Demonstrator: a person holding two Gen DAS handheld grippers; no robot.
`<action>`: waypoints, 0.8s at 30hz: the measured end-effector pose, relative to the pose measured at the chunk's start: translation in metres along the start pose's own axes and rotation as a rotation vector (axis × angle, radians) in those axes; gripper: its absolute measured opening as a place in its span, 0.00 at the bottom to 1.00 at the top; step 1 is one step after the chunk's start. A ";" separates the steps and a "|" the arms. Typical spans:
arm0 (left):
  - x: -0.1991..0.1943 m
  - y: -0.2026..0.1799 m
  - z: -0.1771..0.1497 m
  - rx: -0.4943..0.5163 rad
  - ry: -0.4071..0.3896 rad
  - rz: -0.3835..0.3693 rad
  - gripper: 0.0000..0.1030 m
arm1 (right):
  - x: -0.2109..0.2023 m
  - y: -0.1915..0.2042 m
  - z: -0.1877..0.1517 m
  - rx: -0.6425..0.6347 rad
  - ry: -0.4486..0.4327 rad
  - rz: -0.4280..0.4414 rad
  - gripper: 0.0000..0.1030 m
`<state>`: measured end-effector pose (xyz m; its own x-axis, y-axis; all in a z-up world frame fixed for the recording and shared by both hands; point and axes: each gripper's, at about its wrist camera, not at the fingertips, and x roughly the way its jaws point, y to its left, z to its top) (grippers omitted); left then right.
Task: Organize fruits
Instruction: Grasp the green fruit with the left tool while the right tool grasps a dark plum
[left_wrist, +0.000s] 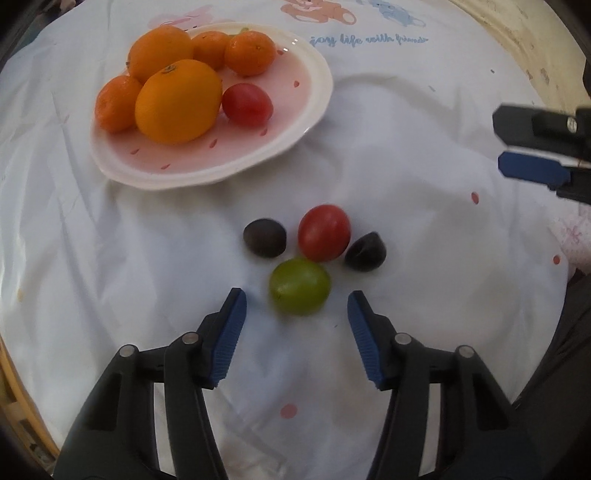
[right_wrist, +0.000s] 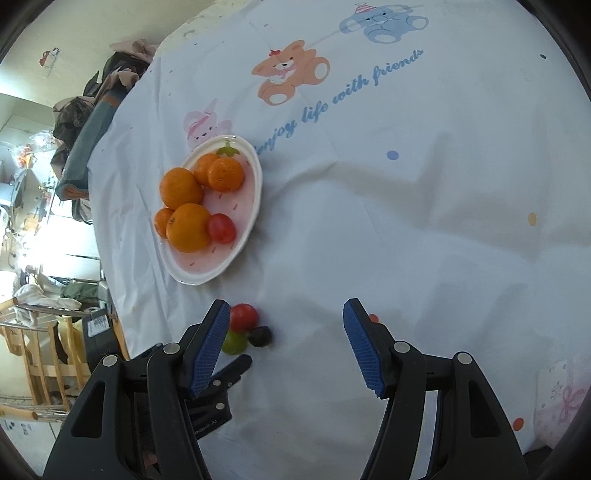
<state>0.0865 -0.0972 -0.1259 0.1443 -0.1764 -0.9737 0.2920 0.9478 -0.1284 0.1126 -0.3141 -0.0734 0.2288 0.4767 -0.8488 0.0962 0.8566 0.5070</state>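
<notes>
**A:** Where is the next fruit relative to the tongs?

**B:** The green grape (left_wrist: 299, 286) lies on the cloth-covered bench (left_wrist: 406, 229), straight ahead of the left tongs (left_wrist: 296, 301), centred between their wide, empty jaws. A red tomato (left_wrist: 324, 232) touches its far side, dark fruits flanking.

**A:** And the other tongs?

**B:** The right tongs (right_wrist: 286, 317) are also wide, empty, farther right. The plate (left_wrist: 314, 110) of oranges sits far left.
</notes>
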 end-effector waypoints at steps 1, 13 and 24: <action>0.000 -0.001 0.001 0.002 -0.002 0.002 0.51 | -0.001 -0.001 0.000 -0.001 0.000 -0.001 0.65; -0.005 -0.003 0.007 0.004 -0.030 0.011 0.26 | 0.001 0.004 -0.001 -0.015 0.010 0.004 0.65; -0.074 0.019 -0.006 -0.097 -0.079 -0.025 0.26 | 0.007 0.007 -0.004 -0.037 0.031 -0.021 0.65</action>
<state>0.0759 -0.0647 -0.0576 0.2131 -0.2172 -0.9526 0.2045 0.9633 -0.1739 0.1106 -0.3039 -0.0762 0.1973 0.4640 -0.8636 0.0646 0.8728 0.4837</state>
